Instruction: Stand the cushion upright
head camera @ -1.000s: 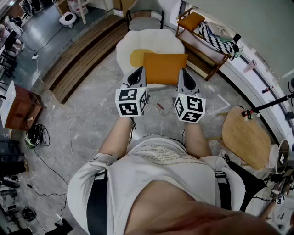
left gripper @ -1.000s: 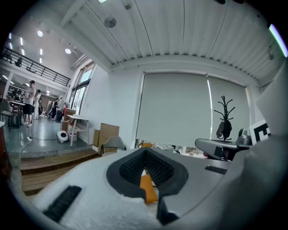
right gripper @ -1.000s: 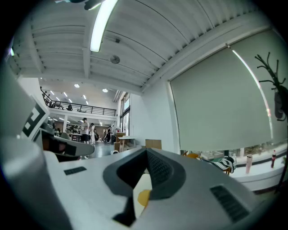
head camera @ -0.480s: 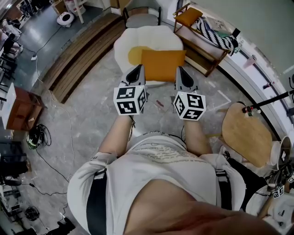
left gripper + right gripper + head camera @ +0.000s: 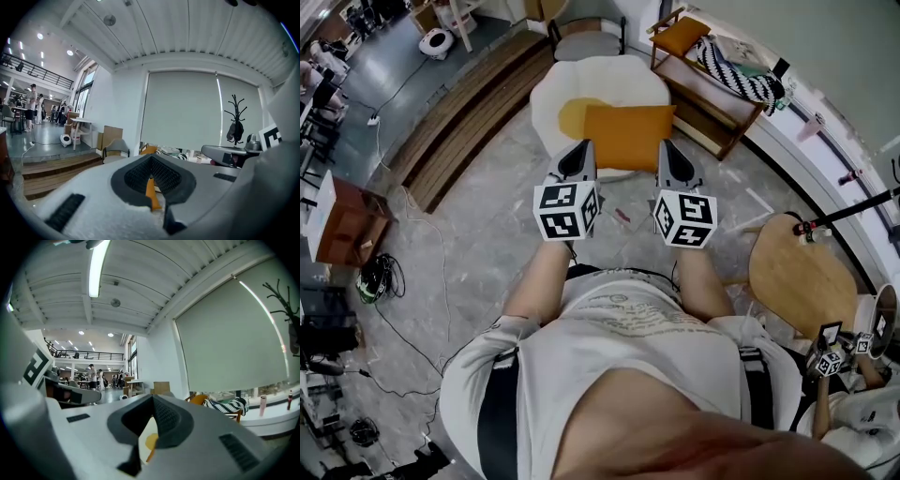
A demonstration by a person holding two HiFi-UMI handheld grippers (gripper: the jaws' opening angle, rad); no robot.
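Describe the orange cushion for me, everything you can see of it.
The orange cushion is a plain rectangle, soft fabric by its look. It sits on the front of the white lobed seat, covering part of its yellow patch, long side towards the person. Whether it lies flat or leans, the head view does not show. The left gripper and right gripper flank its near corners, both shut; contact is unclear.

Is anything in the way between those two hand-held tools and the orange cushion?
Nothing visible. The left gripper and right gripper point straight at the orange cushion on the white chair, one near each lower corner, fingers shut. Whether they touch it yet is unclear.
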